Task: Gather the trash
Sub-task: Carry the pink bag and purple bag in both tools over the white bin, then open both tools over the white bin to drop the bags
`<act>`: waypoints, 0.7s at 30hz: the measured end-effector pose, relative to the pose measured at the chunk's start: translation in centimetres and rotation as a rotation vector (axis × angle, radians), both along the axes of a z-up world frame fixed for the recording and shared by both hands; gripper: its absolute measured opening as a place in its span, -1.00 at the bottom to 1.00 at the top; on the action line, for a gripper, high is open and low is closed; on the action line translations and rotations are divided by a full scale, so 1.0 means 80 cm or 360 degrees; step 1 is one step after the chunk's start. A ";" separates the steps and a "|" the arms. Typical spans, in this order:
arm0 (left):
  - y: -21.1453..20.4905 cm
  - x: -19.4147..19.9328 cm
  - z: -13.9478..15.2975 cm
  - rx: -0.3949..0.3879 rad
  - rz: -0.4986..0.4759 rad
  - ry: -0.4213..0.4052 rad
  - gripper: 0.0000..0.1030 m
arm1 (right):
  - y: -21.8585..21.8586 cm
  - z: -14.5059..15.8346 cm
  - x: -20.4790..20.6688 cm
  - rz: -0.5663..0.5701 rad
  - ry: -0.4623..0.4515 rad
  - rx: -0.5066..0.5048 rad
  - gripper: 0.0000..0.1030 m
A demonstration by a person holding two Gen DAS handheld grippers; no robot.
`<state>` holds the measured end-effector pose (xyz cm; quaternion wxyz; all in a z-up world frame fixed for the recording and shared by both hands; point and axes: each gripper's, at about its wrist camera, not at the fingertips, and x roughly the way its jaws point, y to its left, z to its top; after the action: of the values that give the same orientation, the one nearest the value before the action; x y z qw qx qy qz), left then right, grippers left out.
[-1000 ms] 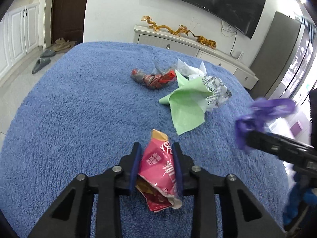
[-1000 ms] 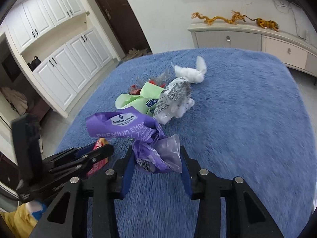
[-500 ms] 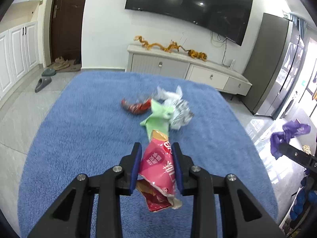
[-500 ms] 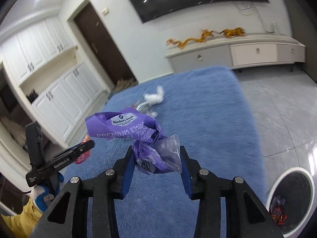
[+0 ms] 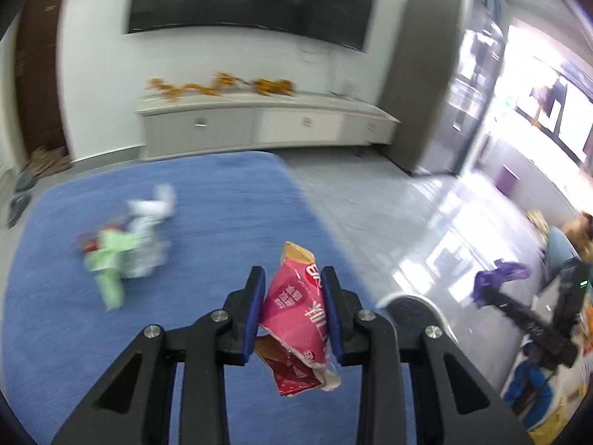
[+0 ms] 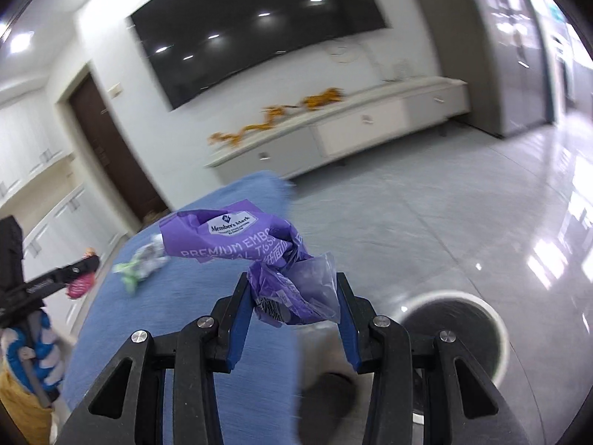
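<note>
My left gripper [image 5: 292,307] is clamped on a crumpled pink snack wrapper [image 5: 296,309], its blue pads pressing both sides; the wrapper has a tan torn top edge and a darker red flap hanging below the jaws. My right gripper [image 6: 292,302] is pinched shut on a wadded purple tissue pack wrapper [image 6: 259,256], white lettering across its upper fold and a clear film tail bunched between the pads. Only the right wrist view shows the white-rimmed trash bin [image 6: 496,333] clearly, just right of and below that gripper on the grey tile floor [image 6: 426,222]; in the left wrist view only a sliver of its rim [image 5: 437,306] peeks out beside my right finger. Only the left wrist view shows the rest of the litter well: on the blue rug [image 5: 222,204], well left of the bin, lies a blurred heap of green paper [image 5: 109,256] and white crumpled wrappers [image 5: 148,222]. Beyond the rug stands a low white cabinet [image 5: 259,126] with orange dragon figures [image 5: 218,85] on top, under a wall-mounted TV [image 5: 252,0].
</note>
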<state>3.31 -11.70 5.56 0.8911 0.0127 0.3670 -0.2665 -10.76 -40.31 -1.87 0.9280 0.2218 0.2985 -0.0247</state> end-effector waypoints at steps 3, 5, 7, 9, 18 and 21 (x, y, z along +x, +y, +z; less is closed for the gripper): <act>-0.075 -0.004 -0.008 0.0030 -0.0156 0.0026 -0.43 | -0.045 -0.034 -0.021 -0.0150 0.0080 0.0059 -0.20; -0.119 -0.007 -0.016 0.0058 -0.0241 0.0041 -0.43 | -0.072 -0.059 -0.031 -0.0229 0.0136 0.0117 -0.20; -0.169 -0.011 -0.027 0.0087 -0.0339 0.0074 -0.43 | -0.093 -0.080 -0.037 -0.0285 0.0194 0.0156 -0.20; -0.212 -0.012 -0.043 0.0113 -0.0411 0.0121 -0.40 | -0.112 -0.102 -0.038 -0.0327 0.0257 0.0198 -0.19; -0.341 0.008 -0.120 0.0074 -0.0600 0.0437 -0.36 | -0.146 -0.156 -0.027 -0.0411 0.0440 0.0248 -0.08; -0.366 0.011 -0.136 0.0042 -0.0654 0.0529 -0.02 | -0.151 -0.166 -0.026 -0.0458 0.0490 0.0242 0.12</act>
<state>4.16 -40.98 -5.34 0.7456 0.0547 0.5015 -0.4354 -12.81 -52.37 -15.15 0.8390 0.3250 0.4029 -0.1678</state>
